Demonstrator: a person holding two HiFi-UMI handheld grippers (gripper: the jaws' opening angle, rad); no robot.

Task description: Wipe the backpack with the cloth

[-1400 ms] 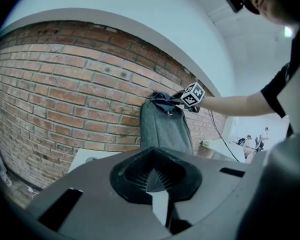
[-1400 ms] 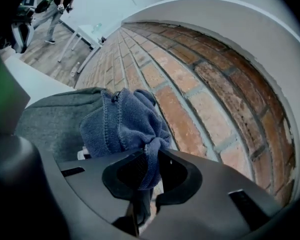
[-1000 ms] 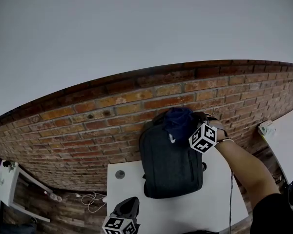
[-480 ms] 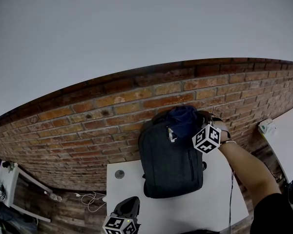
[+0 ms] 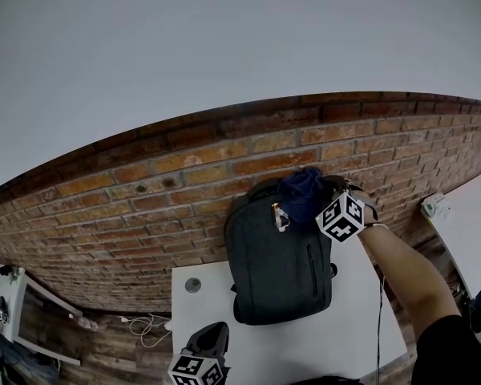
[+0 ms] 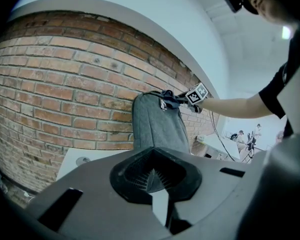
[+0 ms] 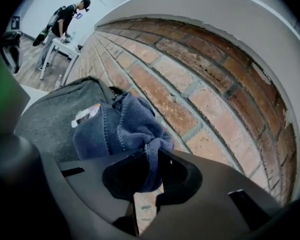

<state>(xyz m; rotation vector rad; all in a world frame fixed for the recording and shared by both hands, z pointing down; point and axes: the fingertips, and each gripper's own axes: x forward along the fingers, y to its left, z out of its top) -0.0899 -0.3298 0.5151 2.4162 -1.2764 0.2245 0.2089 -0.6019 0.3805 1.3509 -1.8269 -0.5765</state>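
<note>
A dark grey backpack (image 5: 276,259) stands upright on a white table (image 5: 321,347), leaning against the brick wall (image 5: 144,207). My right gripper (image 5: 319,204) is at the backpack's top right corner, shut on a bunched blue cloth (image 5: 301,195) that rests on the top of the bag. In the right gripper view the cloth (image 7: 122,126) is pinched between the jaws, with the backpack (image 7: 52,116) below left. My left gripper (image 5: 204,358) stays low at the table's front edge, shut and holding nothing. In the left gripper view, the backpack (image 6: 157,126) and cloth (image 6: 167,98) are ahead.
A round grommet (image 5: 192,285) sits in the table's left part. A second white table (image 5: 465,231) stands to the right. A cable (image 5: 378,311) hangs at the table's right edge, and cables (image 5: 144,326) lie on the floor at left. A person (image 7: 65,19) stands far off.
My right gripper has slid the cloth slightly right and up along the backpack's top. The left gripper has stayed put.
</note>
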